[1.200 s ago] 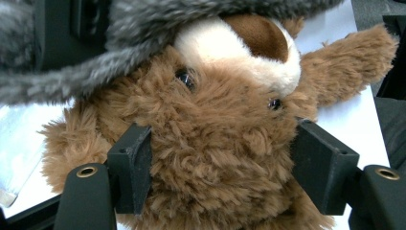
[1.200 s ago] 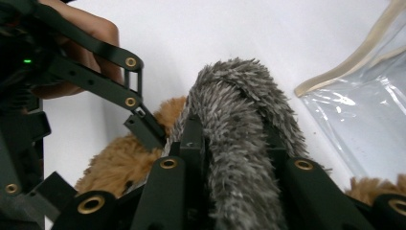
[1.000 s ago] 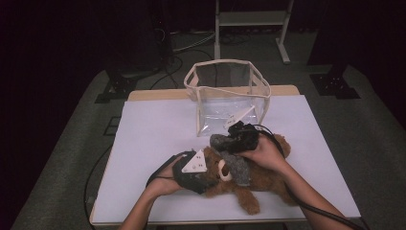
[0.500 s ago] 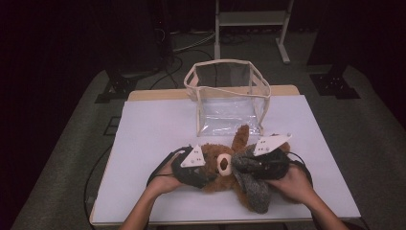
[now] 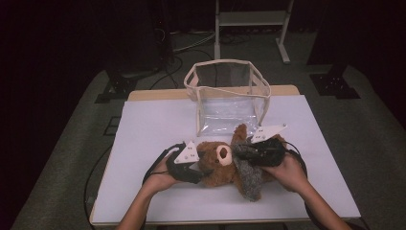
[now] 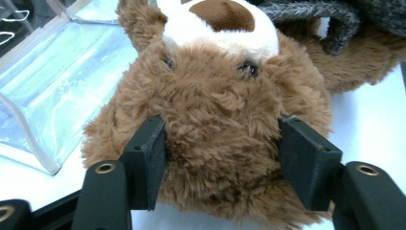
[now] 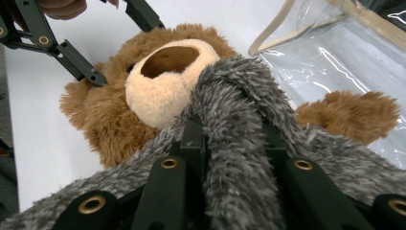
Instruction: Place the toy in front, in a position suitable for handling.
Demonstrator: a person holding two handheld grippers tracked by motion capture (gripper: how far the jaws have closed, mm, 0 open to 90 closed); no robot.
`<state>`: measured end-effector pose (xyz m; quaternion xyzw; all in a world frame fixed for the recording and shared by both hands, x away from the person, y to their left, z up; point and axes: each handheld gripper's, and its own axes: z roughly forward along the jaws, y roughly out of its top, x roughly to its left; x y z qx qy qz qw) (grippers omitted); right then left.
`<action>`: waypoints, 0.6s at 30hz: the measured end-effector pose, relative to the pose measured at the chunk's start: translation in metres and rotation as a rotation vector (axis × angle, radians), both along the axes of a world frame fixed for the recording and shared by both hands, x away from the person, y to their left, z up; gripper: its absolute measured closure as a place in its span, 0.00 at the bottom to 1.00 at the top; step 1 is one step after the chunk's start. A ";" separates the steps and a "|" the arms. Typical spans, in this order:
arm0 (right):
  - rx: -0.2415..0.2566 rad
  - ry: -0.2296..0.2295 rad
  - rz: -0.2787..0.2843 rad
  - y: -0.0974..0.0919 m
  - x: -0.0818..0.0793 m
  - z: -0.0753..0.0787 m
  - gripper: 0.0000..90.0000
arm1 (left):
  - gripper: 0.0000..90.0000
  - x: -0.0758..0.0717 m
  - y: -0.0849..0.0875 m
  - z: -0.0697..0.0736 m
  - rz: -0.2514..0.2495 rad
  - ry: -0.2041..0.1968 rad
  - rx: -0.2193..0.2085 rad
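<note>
Left gripper [image 6: 220, 158] jaws just closing onto fluffy brown teddy bear's [image 5: 221, 165] head, right gripper [image 7: 230, 158] pinches its grey knitted scarf [image 7: 239, 158]; clear plastic bag [image 5: 229, 98] empty, bagging not yet done.

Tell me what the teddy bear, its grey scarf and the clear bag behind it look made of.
Teddy bear: brown plush, long shaggy pile, shorter cream pile on the muzzle. Grey scarf: fuzzy flecked fabric, likely fleece or chenille. Clear bag: glossy see-through plastic, probably vinyl, with glare and creases; its beige edging looks like fabric tape.
</note>
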<state>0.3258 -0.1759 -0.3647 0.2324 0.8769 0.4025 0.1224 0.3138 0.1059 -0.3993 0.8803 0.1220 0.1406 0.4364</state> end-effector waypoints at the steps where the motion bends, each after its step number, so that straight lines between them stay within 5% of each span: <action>1: -0.004 -0.002 -0.001 0.001 0.000 0.001 0.78 | 0.45 0.000 -0.001 -0.001 0.003 0.000 -0.002; 9: 0.024 -0.015 0.055 0.014 -0.018 0.007 0.78 | 0.46 0.002 -0.003 -0.001 0.018 -0.003 0.000; 18: -0.032 0.010 0.069 0.002 -0.049 -0.020 0.78 | 0.45 0.001 -0.003 0.001 0.018 -0.011 0.005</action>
